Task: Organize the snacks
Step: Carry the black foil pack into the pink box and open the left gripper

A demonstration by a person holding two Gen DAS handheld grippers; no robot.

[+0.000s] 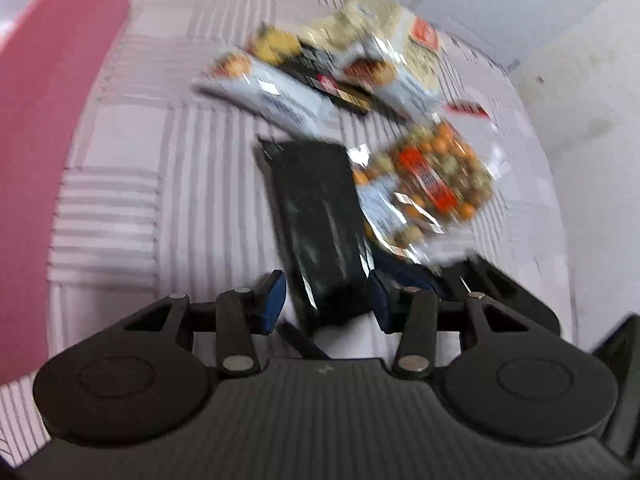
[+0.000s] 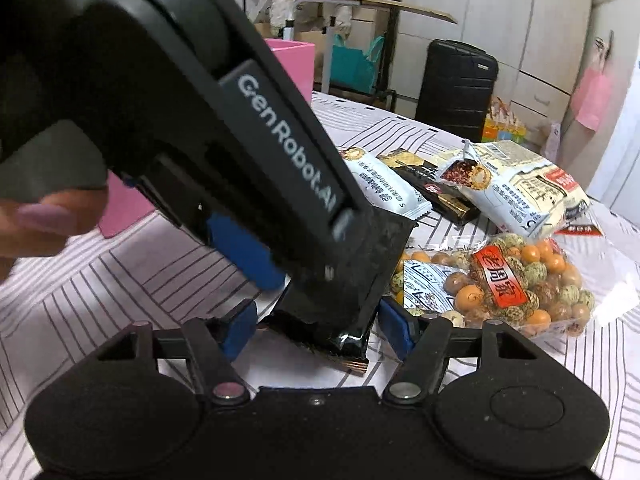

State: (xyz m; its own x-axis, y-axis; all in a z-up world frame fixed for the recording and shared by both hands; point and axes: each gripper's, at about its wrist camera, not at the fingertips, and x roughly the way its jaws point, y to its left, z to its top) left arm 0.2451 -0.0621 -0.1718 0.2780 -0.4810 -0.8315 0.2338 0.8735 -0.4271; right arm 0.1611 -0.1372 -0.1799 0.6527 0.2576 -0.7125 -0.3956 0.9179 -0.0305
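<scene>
1. Left wrist view: the left gripper [image 1: 326, 300] stood with its jaws apart, straddling the near end of the black packet [image 1: 316, 224] on the striped cloth [image 1: 120, 184]; its blue pads [image 1: 273, 300] did not look pressed against the wrapper. The nut bag [image 1: 432, 184] lay just beside it. The frame was blurred, so a close there could have caught the nut bag's edge too

2. Right wrist view: the right gripper [image 2: 316, 330] also stood wide around the same black packet [image 2: 344, 276], with the left gripper [image 2: 260, 264] crowding in above. Both closing together risked fingers clashing or crumpling the wrapper. The other snacks [image 2: 512, 188] lay beyond
</scene>
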